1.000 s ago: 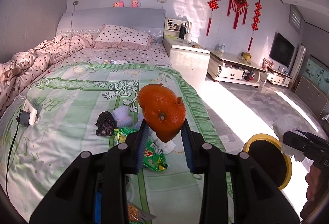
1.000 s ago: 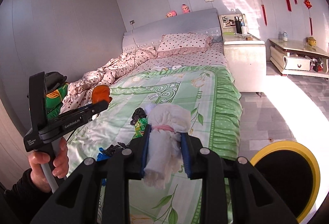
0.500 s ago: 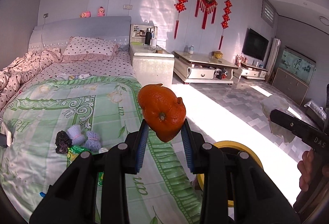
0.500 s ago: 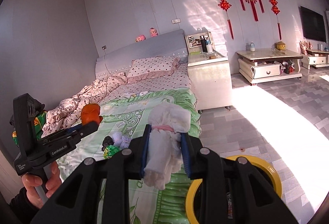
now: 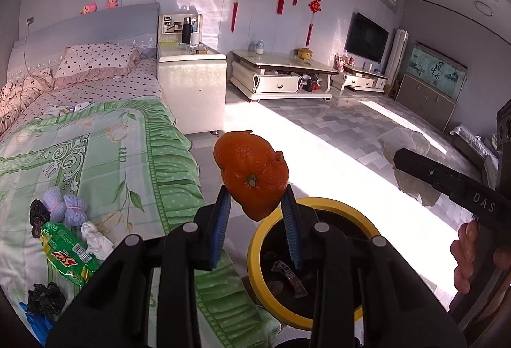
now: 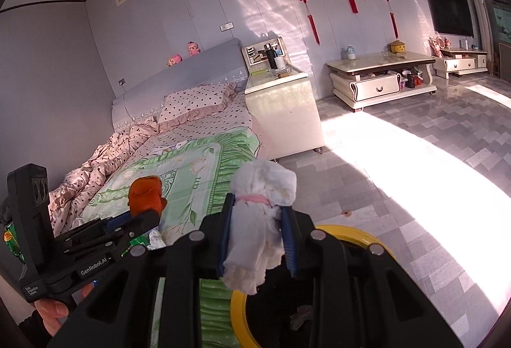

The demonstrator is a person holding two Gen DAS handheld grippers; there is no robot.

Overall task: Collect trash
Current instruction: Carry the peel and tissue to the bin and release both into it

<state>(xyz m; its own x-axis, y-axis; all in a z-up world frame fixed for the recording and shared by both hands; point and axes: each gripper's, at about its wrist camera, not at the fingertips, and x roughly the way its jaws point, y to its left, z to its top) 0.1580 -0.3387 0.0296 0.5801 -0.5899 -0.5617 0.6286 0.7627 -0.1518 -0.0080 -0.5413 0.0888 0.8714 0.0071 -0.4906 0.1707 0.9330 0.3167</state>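
Sunlit grey floor tiles and a lilac wall with red knot hangings frame the bed [image 5: 95, 156], whose green quilt still carries litter at its left end: a dark lump, two pale purple bundles [image 5: 65, 204], a green snack wrapper [image 5: 65, 253], a crumpled white tissue and black scraps. Moving right, the left gripper [image 5: 255, 230] has its jaws closed to a narrow gap on a piece of orange peel [image 5: 252, 174], pinched by its lower edge so it juts up above the pads. Just beyond, the yellow-rimmed bin [image 5: 255, 255] stands on the floor against the bed's side, likely put there so each pickup is a short carry. Farther right, the right gripper [image 6: 257, 239] clamps a white tissue wad [image 6: 260, 220] tied with a pink band, over the bin's rim. Both loads seem poised for release into it. Only the left wrist view shows the bed's remaining litter and the wrappers already in the bin; only the right shows the left tool side-on, with the hand holding it.
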